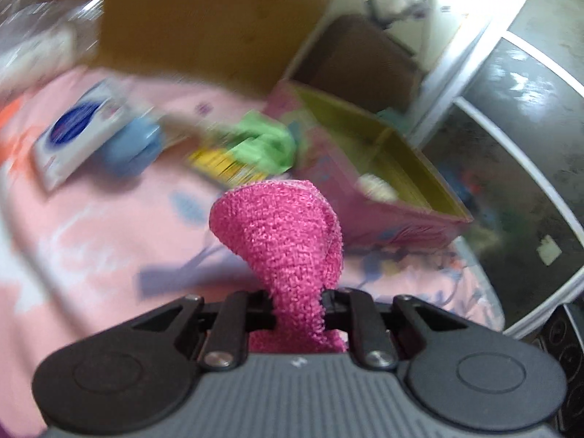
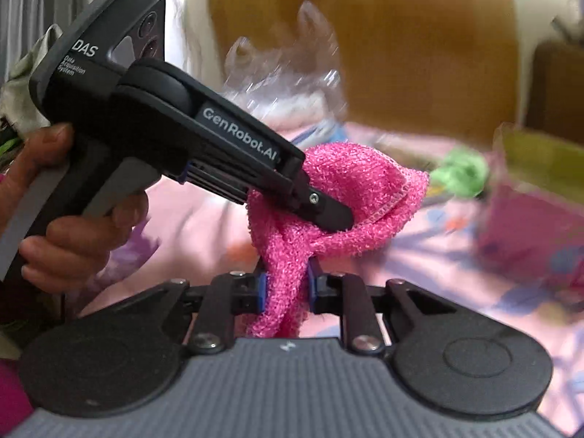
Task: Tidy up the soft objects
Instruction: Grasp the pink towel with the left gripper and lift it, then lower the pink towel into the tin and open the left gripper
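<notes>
Both grippers pinch one nubby pink terry cloth [image 2: 328,215] above the pink floral bedsheet [image 1: 91,219]. The left gripper [image 1: 297,304] has its jaws pressed tight on a bunched fold that stands up like a cone. The right gripper [image 2: 286,284] squeezes a twisted tail between blue pads. Nearby sits an open pink cardboard box [image 1: 383,215] and a crumpled green cloth [image 1: 262,146].

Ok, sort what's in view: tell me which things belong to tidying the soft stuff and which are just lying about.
Part of the job:
- pink cloth, clamped in both the left tongs and right tongs
- green cloth
- blue soft item
- pink box, open

Just lying about:
- white packet with a blue oval
- yellow packet
- crinkled clear plastic
</notes>
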Motion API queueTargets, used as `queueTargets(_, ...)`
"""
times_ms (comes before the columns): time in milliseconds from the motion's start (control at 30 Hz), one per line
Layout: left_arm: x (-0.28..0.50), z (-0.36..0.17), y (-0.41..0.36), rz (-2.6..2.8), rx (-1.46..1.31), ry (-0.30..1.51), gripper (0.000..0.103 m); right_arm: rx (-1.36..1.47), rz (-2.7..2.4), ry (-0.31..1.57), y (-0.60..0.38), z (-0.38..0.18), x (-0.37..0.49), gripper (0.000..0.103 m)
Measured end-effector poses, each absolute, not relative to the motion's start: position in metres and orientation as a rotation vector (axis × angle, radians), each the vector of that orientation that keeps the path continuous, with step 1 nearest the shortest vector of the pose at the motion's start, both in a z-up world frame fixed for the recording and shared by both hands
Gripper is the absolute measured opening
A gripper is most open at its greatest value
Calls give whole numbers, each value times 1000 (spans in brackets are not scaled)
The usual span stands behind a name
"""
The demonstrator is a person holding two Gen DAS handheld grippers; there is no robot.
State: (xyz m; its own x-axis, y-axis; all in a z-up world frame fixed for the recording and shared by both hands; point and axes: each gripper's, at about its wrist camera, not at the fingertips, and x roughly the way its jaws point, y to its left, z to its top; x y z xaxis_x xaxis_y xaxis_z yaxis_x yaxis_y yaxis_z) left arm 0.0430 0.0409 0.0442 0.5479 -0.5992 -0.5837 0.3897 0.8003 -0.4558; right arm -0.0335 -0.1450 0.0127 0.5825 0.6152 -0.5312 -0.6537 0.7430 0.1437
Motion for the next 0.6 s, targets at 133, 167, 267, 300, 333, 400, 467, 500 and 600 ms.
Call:
queueTargets(133,63,78,0,-678,-234,717,14,-70,633,463,-165,29,-34,24)
queueTargets(167,70,85,-13,-694,-215,699,14,-70,603,433,-173,33,-33,24)
queueTargets(267,99,101,-55,-741,-160,663,15,-78,495,359,-194,46,-23,24)
queueTargets(300,111,103,-69,-752,-150,664,15,-77,457,345,-202,50,-16,24)
queueTargets(333,122,103,-81,-756,-143,668,15,-67,425,340,-211,53,-8,25)
queueTargets(400,144,102,-102,-757,-131,680,15,-34,366,348,-229,57,12,25)
queueTargets(467,164,98,-123,-744,-109,684,17,2,313,372,-242,56,35,25)
queueTargets(500,172,96,-133,-724,-91,679,21,16,289,386,-250,57,45,28)
queueTargets(600,194,85,-158,-605,7,659,58,22,218,413,-262,52,76,67)
